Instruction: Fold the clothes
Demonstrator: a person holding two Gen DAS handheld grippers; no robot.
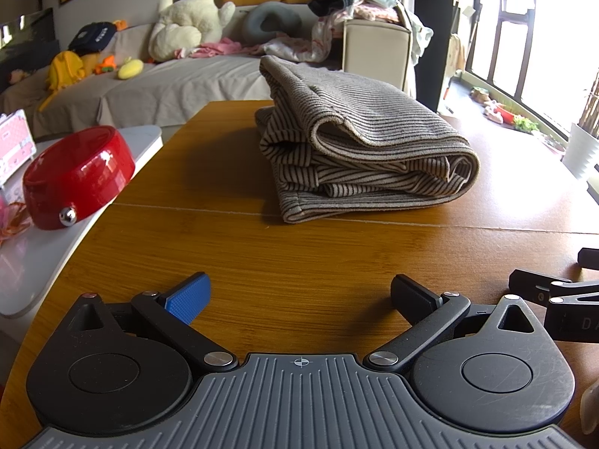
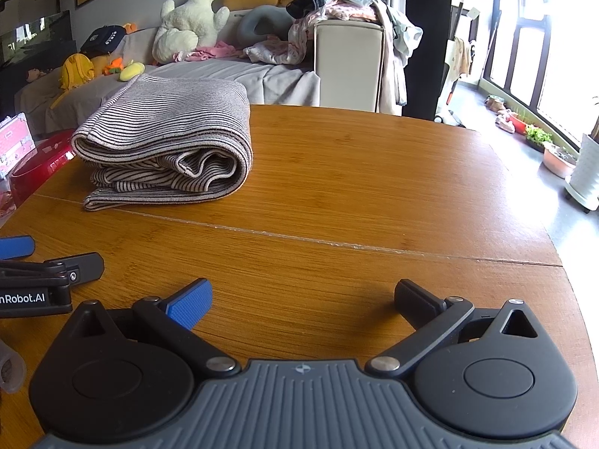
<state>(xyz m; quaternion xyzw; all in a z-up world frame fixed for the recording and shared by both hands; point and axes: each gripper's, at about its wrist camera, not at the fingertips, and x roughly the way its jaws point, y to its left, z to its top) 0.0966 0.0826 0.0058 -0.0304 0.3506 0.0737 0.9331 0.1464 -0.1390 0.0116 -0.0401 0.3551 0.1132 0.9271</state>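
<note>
A striped beige and black garment (image 1: 359, 146) lies folded in a thick bundle on the wooden table (image 1: 262, 254). In the right wrist view the same garment (image 2: 168, 138) sits at the far left of the table (image 2: 355, 187). My left gripper (image 1: 299, 295) rests low near the table's front edge, open, with nothing between its blue and black fingers, well short of the bundle. My right gripper (image 2: 303, 297) is also open and empty, to the right of the left one. Each gripper shows at the edge of the other's view.
A red round container (image 1: 75, 176) stands on a white side surface (image 1: 22, 273) left of the table. Behind are a sofa (image 1: 179, 78) with plush toys and a cream box (image 1: 374, 52) piled with clothes. A window and plant pots (image 2: 561, 157) are to the right.
</note>
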